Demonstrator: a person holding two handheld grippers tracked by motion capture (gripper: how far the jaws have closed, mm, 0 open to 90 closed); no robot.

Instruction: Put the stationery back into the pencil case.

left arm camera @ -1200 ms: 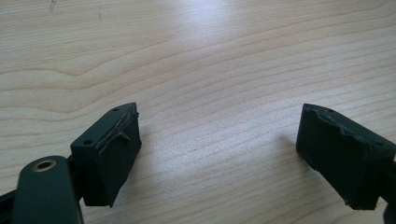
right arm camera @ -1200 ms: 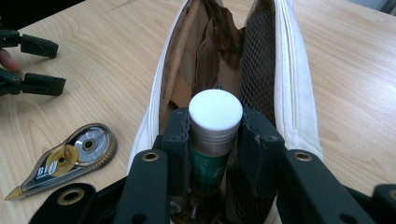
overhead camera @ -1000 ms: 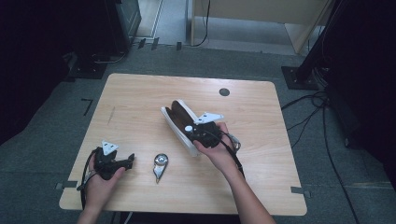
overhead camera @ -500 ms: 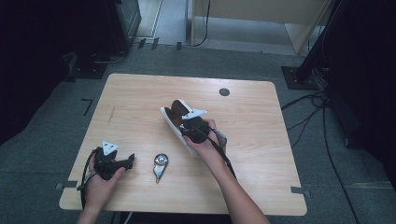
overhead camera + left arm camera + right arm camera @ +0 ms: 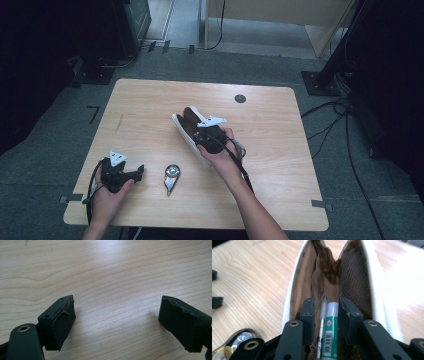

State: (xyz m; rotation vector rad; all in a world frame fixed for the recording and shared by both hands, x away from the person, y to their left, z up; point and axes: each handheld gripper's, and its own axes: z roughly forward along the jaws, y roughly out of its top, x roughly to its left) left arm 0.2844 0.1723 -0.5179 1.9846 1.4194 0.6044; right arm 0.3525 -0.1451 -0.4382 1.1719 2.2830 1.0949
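While my right gripper [image 5: 326, 311] clamps a glue stick [image 5: 331, 332] and pen [image 5: 322, 315] inside the pouch [image 5: 354, 277], my left gripper [image 5: 117, 322] gapes wide over the table [image 5: 112, 277].

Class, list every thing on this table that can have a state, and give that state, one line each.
Pencil case: open, lying on the table.
Pen and glue stick: between the right gripper's jaws, inside the case.
Right gripper: closed on both.
Left gripper: open, empty.
Tape measure: lying flat, untouched.
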